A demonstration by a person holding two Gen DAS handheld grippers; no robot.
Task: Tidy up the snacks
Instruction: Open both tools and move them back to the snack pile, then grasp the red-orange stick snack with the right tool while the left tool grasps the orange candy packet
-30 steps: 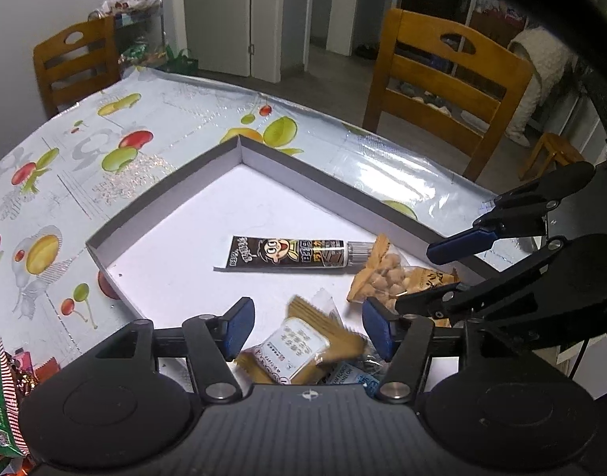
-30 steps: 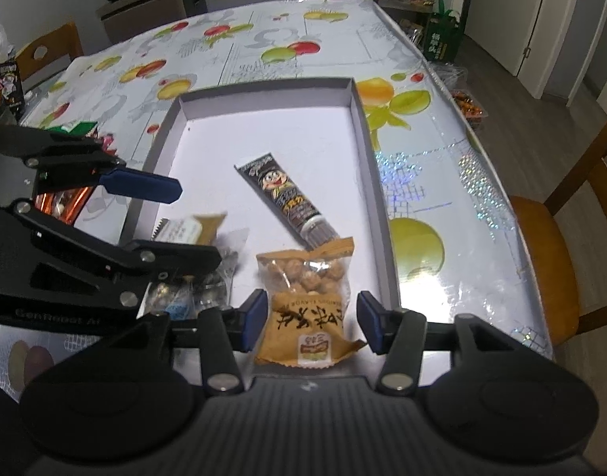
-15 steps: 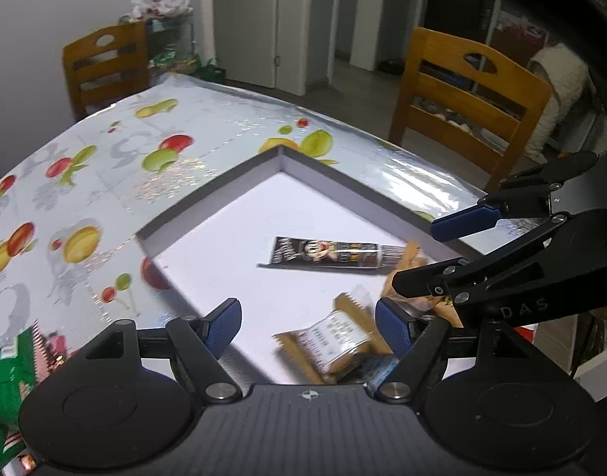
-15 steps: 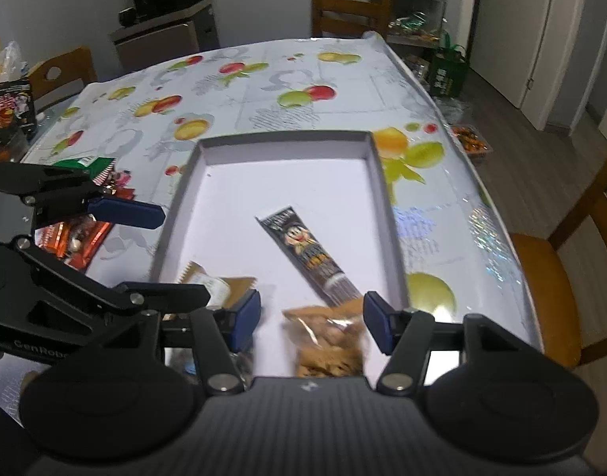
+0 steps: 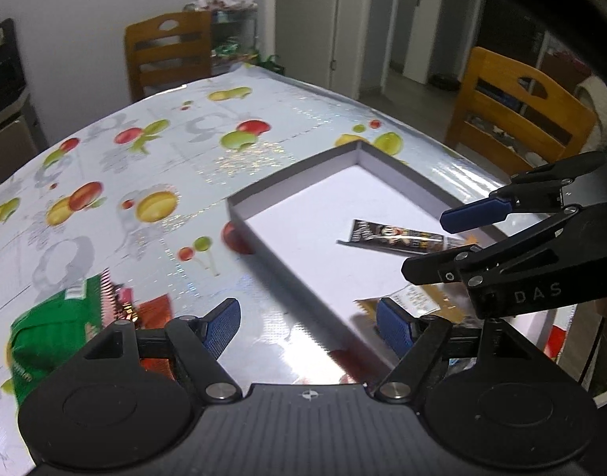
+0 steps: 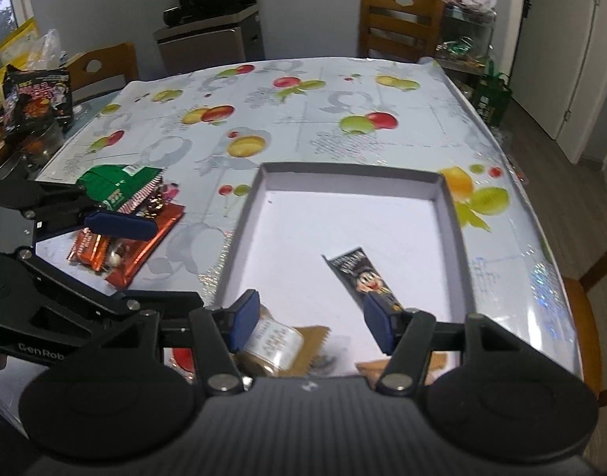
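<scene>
We're holding the left gripper (image 5: 309, 327) with its blue pads spread wide and nothing between them, hovering over the fruit-print tablecloth (image 5: 152, 150) just beside the near wall of the grey tray (image 5: 295, 273), while the right gripper (image 6: 309, 323) is likewise released and empty above the tray's near end. Inside the tray we're seeing the long dark snack tube (image 6: 362, 277) lying flat, with a tan wafer packet (image 6: 279, 347) near the front edge. Out on the cloth to the left, a green bag (image 6: 117, 184) and red wrappers (image 6: 133, 246) are sitting well apart from the tray.
</scene>
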